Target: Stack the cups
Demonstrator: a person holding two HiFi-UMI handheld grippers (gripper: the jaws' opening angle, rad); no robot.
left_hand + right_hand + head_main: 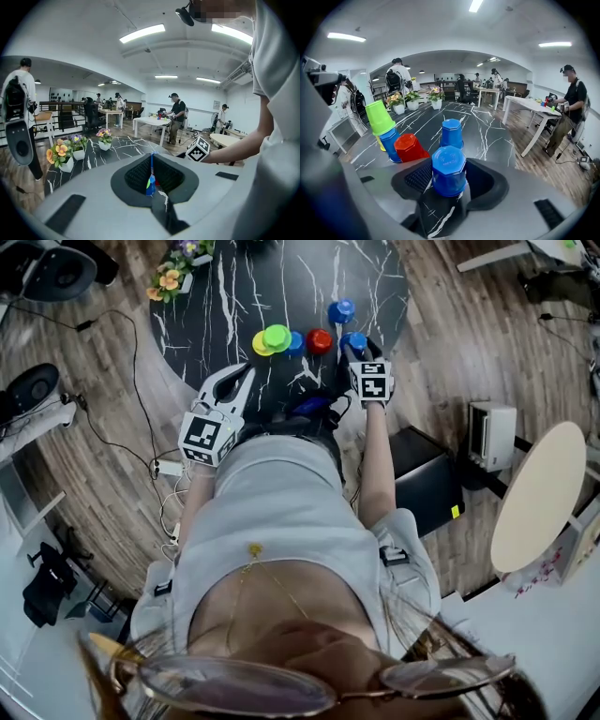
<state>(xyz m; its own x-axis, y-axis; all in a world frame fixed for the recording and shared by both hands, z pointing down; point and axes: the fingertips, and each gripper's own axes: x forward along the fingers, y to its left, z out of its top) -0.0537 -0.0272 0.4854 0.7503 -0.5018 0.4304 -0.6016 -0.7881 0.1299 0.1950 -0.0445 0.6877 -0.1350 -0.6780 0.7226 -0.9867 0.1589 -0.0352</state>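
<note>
On the black marble table (pixel 234 296) several upturned cups stand in a row: a green cup (pixel 277 336) sits on top of a blue one beside a yellow one (pixel 260 345), then a red cup (pixel 320 340). Another blue cup (pixel 341 310) stands farther back. My right gripper (pixel 449 165) is open around an upturned blue cup (pixel 449 176) that rests on the table, with a gap at the right pad. The red cup (pixel 409 147) and the green-topped stack (pixel 379 117) are to its left. My left gripper (pixel 246 379) hovers at the table's near edge, shut and empty.
Small flower pots (pixel 173 273) stand at the table's far left edge. A black box (pixel 427 484) and a white unit (pixel 491 435) sit on the wood floor to the right, near a round beige table (pixel 539 498). Cables (pixel 141 427) run across the floor on the left. People stand at other tables farther off.
</note>
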